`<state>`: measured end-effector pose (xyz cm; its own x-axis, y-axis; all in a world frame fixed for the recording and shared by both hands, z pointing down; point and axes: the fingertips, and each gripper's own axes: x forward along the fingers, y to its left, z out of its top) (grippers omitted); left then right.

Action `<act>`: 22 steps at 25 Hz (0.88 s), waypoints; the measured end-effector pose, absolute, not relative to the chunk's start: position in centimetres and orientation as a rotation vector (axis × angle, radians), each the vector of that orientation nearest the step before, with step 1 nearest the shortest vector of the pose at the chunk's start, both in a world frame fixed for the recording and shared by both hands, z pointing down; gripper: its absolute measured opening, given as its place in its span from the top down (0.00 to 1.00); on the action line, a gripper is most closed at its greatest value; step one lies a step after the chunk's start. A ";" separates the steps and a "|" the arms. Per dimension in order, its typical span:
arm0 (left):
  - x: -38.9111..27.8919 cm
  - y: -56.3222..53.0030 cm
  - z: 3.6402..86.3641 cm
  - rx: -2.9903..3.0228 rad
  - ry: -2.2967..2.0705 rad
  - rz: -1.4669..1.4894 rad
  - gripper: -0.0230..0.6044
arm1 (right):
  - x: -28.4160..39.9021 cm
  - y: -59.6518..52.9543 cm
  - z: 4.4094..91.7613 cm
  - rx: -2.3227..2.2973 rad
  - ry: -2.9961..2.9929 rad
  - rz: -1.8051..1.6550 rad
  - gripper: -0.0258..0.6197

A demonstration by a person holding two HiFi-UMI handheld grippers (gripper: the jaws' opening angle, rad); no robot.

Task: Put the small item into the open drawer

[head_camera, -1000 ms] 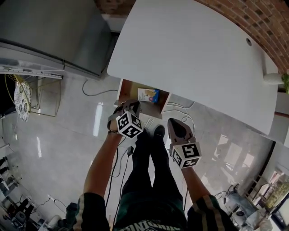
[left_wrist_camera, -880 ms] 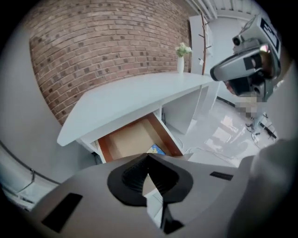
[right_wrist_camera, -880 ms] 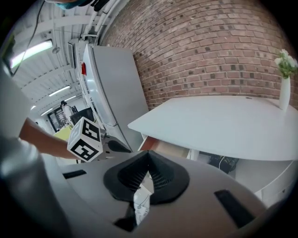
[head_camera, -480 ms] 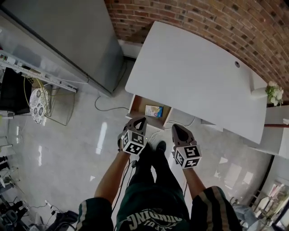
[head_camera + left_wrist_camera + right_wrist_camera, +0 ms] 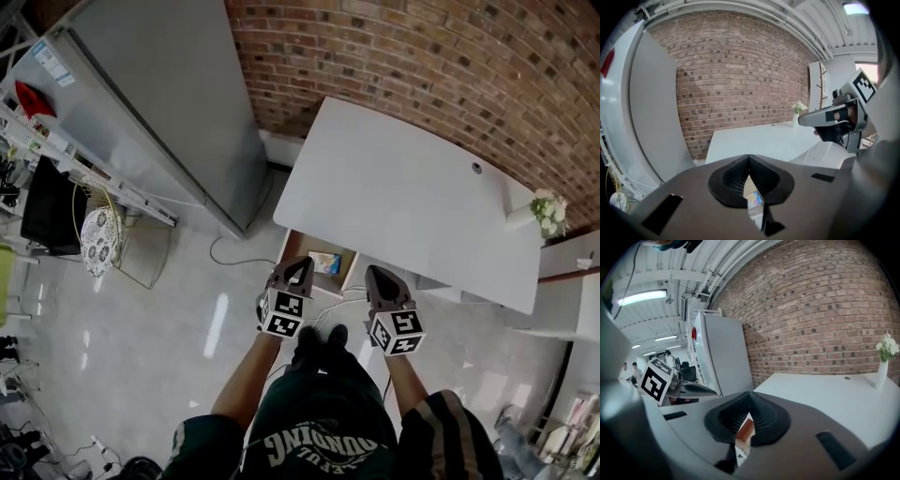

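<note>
The small item point(image 5: 325, 263), a blue and yellow packet, lies in the open wooden drawer point(image 5: 294, 246) under the near edge of the white table point(image 5: 403, 187). My left gripper point(image 5: 300, 265) hangs above the drawer's front, shut and empty. In the left gripper view its tips point(image 5: 749, 157) meet, and the packet point(image 5: 753, 200) shows far below through the slit behind them. My right gripper point(image 5: 379, 274) hangs beside it to the right of the drawer, shut, with nothing held. In the right gripper view its tips point(image 5: 750, 393) also meet.
A tall grey fridge point(image 5: 169, 94) stands left of the table against a brick wall point(image 5: 422, 66). A white vase with flowers point(image 5: 539, 211) sits at the table's far right corner. Cluttered shelves point(image 5: 56, 187) are at the left. Cables point(image 5: 225, 253) trail on the glossy floor.
Both grippers have risen well above the drawer, and the head view has pulled back to show more of the room. The packet stays in the drawer. Both jaws stay shut.
</note>
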<state>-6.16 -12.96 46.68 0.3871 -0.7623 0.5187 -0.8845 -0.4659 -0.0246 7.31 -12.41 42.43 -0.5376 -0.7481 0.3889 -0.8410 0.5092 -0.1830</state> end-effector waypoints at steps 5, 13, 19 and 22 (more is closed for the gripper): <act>-6.8 -13.8 42.8 2.432 -1.507 0.651 0.94 | 7.3 -13.1 38.9 1.354 -2.539 0.444 0.92; -7.7 -14.4 39.5 2.481 -1.555 0.646 0.94 | 5.7 -13.5 37.2 1.313 -2.577 0.384 0.92; -8.1 -14.2 39.3 2.482 -1.561 0.641 0.94 | 4.9 -13.4 36.6 1.294 -2.593 0.339 0.92; -8.1 -14.1 39.6 2.476 -1.563 0.640 0.94 | 5.2 -13.4 36.5 1.302 -2.593 0.333 0.92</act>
<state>-8.09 -14.14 39.62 0.3682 -0.8264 0.4259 -0.8878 -0.4486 -0.1028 5.23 -13.40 36.45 -0.5832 -0.7569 0.2949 -0.8068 0.5819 -0.1023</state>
